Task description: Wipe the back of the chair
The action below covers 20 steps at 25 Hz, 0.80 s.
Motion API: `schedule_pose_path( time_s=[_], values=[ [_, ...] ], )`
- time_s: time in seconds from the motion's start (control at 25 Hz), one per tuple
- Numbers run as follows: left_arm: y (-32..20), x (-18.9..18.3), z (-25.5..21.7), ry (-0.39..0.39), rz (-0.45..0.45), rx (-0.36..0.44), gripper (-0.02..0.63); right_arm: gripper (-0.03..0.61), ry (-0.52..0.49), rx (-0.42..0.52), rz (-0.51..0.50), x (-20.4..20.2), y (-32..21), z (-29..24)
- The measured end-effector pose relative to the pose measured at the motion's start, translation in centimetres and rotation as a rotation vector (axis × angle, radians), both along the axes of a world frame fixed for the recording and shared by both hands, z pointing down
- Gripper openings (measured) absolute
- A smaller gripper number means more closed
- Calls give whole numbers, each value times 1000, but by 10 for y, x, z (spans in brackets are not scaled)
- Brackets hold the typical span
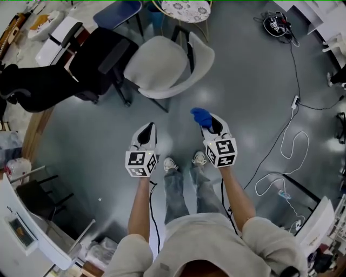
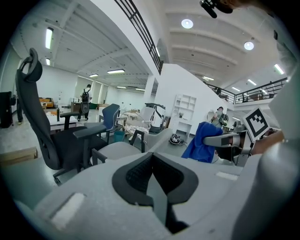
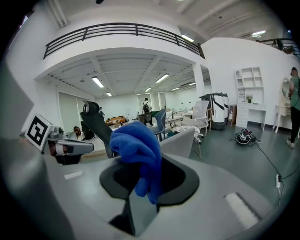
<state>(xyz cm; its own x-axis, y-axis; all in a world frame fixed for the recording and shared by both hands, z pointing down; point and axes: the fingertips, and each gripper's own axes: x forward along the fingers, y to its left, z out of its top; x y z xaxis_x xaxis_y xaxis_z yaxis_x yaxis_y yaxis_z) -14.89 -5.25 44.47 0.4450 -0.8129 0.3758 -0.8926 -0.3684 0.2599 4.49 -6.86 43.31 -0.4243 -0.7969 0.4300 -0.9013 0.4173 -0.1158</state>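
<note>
A light grey chair (image 1: pixel 162 70) stands on the floor ahead of me, its curved back (image 1: pixel 201 54) on the right side. The same chair shows in the left gripper view (image 2: pixel 123 149) and its back in the right gripper view (image 3: pixel 182 142). My right gripper (image 1: pixel 207 122) is shut on a blue cloth (image 1: pixel 200 115), which bunches up above the jaws (image 3: pixel 138 150). It hangs in the air short of the chair. My left gripper (image 1: pixel 147 129) is beside it, shut with nothing in it (image 2: pixel 152 159). The cloth (image 2: pixel 201 140) also appears in the left gripper view.
A black office chair (image 1: pixel 92 62) stands left of the grey one, with a blue chair (image 1: pixel 119 12) and a round patterned table (image 1: pixel 185 9) behind. White cables (image 1: pixel 286 157) trail over the floor at right. My feet (image 1: pixel 184 161) are just below the grippers.
</note>
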Motion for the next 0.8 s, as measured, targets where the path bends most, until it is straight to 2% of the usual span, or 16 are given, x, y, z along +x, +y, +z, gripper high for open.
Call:
schedule_pose_path(
  time_s=[0.32, 0.8],
  values=[
    [-18, 1, 48, -11, -24, 21, 2, 100, -2, 3, -4, 7, -20, 53],
    [-41, 2, 107, -7, -37, 55, 2, 100, 0, 53, -40, -12, -66, 106]
  ],
)
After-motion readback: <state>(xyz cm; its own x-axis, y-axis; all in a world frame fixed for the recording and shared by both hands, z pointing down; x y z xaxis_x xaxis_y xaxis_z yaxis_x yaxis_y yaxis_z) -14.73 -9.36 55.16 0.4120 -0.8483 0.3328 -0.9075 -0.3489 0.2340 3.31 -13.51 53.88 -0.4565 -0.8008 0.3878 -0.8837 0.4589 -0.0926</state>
